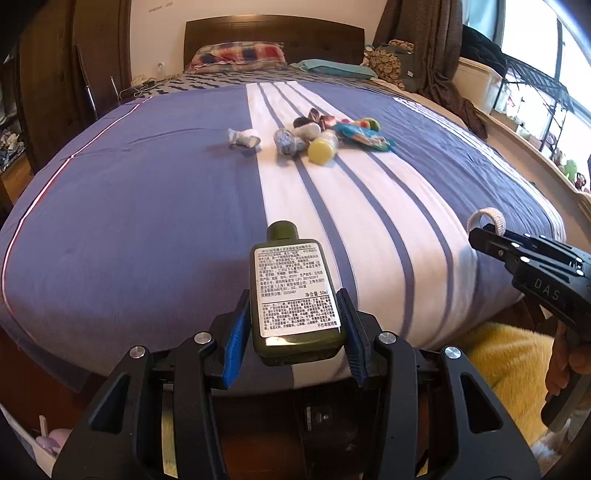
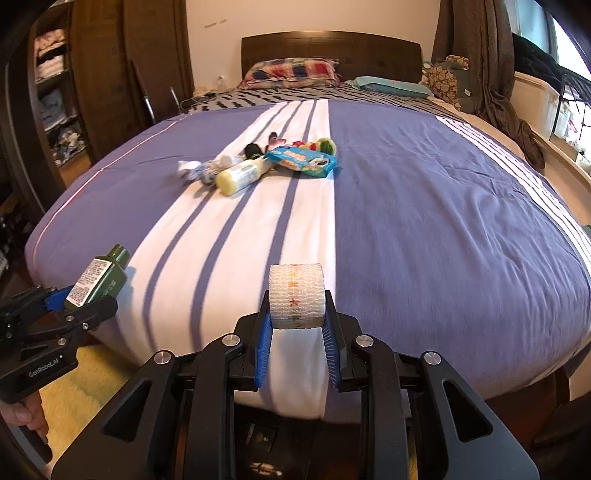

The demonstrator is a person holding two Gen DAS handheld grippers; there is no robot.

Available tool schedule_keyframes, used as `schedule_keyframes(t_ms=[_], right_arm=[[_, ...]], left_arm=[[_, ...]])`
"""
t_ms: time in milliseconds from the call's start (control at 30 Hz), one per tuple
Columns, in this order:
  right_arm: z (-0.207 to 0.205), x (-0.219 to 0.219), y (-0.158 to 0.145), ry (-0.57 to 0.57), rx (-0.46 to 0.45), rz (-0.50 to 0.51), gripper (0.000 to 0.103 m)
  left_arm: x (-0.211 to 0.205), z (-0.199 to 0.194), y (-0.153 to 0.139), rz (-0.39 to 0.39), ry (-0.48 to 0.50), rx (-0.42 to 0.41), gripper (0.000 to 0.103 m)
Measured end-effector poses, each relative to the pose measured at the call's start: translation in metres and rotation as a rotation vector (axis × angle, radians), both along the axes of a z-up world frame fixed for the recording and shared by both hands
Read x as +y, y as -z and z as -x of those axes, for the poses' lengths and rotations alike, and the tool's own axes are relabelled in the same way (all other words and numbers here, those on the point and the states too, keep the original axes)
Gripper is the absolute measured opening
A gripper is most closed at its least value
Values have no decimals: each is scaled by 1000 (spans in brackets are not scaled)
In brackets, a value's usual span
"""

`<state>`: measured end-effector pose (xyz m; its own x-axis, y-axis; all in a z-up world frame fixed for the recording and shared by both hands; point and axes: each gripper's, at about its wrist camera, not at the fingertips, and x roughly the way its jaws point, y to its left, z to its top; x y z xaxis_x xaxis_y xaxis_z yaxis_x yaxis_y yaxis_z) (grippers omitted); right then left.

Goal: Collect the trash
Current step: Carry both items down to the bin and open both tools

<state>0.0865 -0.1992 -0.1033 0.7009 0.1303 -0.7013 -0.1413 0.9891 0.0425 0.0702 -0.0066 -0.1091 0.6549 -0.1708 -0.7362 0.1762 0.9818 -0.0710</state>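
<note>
My left gripper (image 1: 293, 314) is shut on a dark green bottle (image 1: 291, 291) with a white printed label, held over the foot of the bed. My right gripper (image 2: 297, 314) is shut on a white mesh bandage roll (image 2: 296, 295). In the left wrist view the right gripper (image 1: 480, 236) shows at the right edge with the roll (image 1: 487, 219) at its tip. The right wrist view shows the left gripper (image 2: 79, 301) at the lower left holding the green bottle (image 2: 99, 280). Mid-bed lies a trash pile: a yellow-capped bottle (image 1: 322, 147), a blue snack wrapper (image 2: 303, 159), crumpled white paper (image 1: 242, 137).
The bed wears a purple cover (image 1: 147, 184) with a white striped band (image 2: 258, 229). Pillows (image 2: 295, 72) and a dark headboard (image 1: 273, 33) stand at the far end. A yellow rug (image 1: 509, 354) lies on the floor by the foot. Wardrobe shelves (image 2: 55, 92) stand to the left.
</note>
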Motion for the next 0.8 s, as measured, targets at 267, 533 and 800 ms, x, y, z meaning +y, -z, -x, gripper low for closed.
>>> schedule_keyframes(t_ms=[267, 533, 800], right_arm=[[40, 3, 22, -36, 46, 4, 26], [56, 4, 59, -60, 146, -10, 26], [63, 5, 96, -56, 233, -20, 26]], left_arm=[[-2, 45, 23, 5, 34, 55, 42], [-10, 66, 59, 16, 61, 137, 42], [-26, 69, 99, 17, 97, 243, 42]])
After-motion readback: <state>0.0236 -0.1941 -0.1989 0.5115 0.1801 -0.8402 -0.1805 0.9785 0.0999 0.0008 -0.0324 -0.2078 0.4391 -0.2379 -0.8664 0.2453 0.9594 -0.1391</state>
